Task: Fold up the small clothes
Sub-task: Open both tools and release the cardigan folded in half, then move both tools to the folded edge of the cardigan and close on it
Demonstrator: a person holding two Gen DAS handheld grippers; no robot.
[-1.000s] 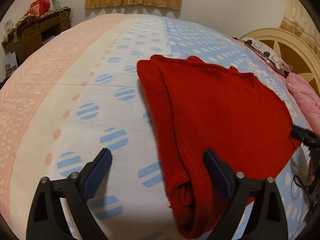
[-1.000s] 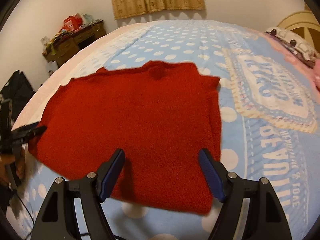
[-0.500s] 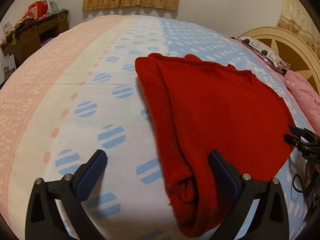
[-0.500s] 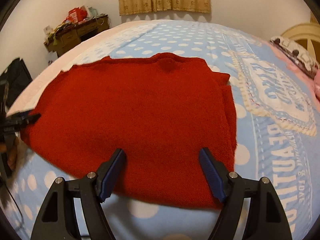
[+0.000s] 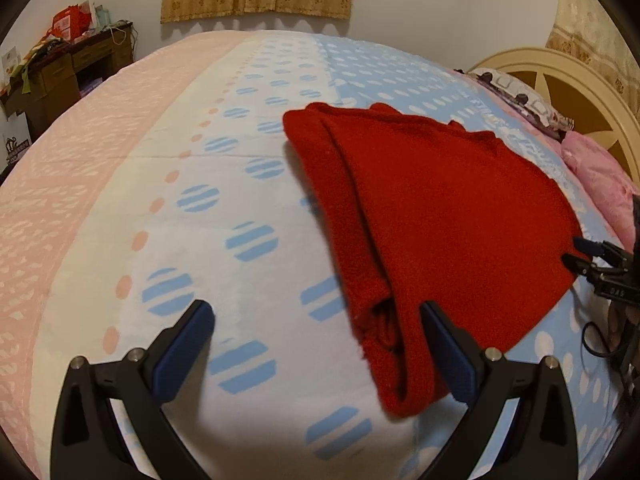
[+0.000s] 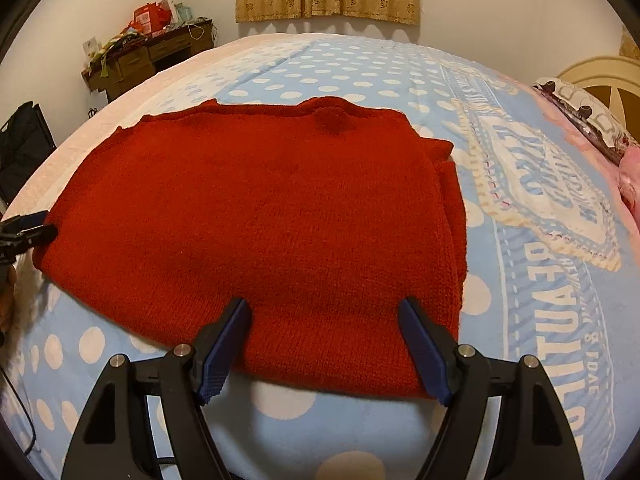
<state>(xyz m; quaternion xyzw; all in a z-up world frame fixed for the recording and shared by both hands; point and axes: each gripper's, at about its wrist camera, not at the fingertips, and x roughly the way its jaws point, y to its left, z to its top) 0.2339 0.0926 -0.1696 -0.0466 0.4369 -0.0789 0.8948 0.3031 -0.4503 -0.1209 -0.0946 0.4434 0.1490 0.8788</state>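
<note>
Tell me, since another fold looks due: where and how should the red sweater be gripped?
Probably at the near hem corners of the red sweater. The right tool is open over the near edge; slide one finger under it from the near side. The left tool, open, can take the rolled edge, whose layered end faces it.

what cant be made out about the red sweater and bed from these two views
- Left wrist view: inside of the red sweater roll, dark between its own layers.
- Right wrist view: sweater's near hem, partly behind the right gripper fingers.
- Both views: desk clutter, too small.
- Pillow, cut by the frame edge.
</note>
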